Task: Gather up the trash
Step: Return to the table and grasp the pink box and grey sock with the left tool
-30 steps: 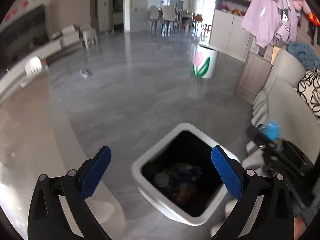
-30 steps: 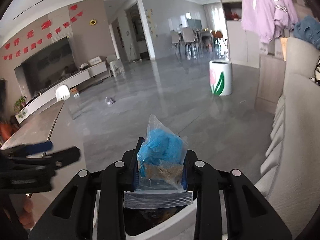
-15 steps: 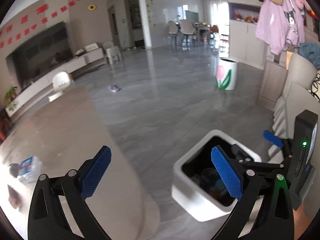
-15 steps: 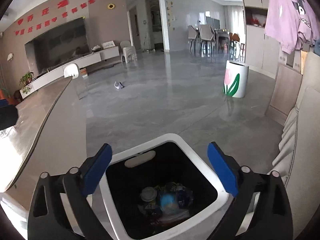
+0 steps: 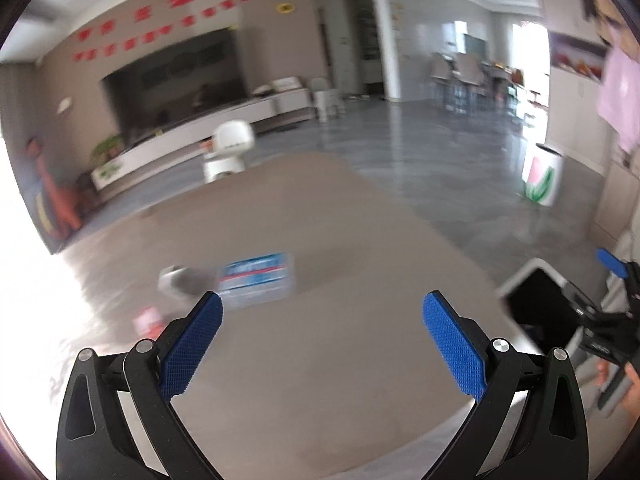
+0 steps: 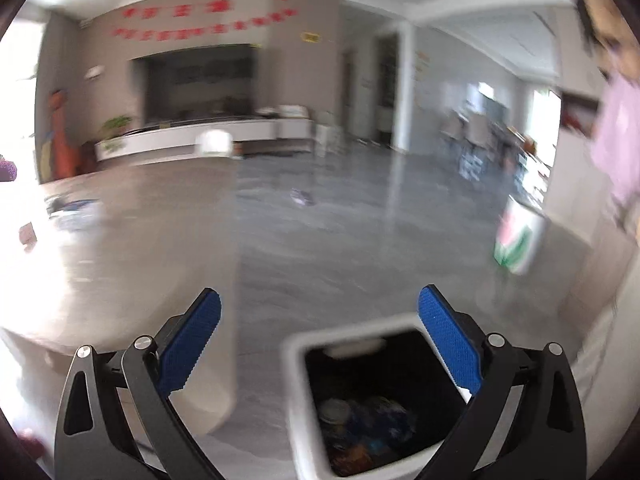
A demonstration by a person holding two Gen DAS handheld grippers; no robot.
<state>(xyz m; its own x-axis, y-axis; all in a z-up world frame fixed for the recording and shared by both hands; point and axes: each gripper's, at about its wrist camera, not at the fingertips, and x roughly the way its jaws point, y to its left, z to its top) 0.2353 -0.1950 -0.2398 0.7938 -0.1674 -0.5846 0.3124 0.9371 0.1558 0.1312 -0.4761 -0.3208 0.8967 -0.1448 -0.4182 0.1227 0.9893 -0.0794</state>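
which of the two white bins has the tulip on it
The far bin out on the floor by the right wall; the near bin under the right gripper is plain white.

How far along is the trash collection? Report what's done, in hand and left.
Done: trash lies inside the white bin. In hand: nothing; the right gripper and the left gripper both stand open and empty. Left: a labelled bottle and a small pink scrap on the table.
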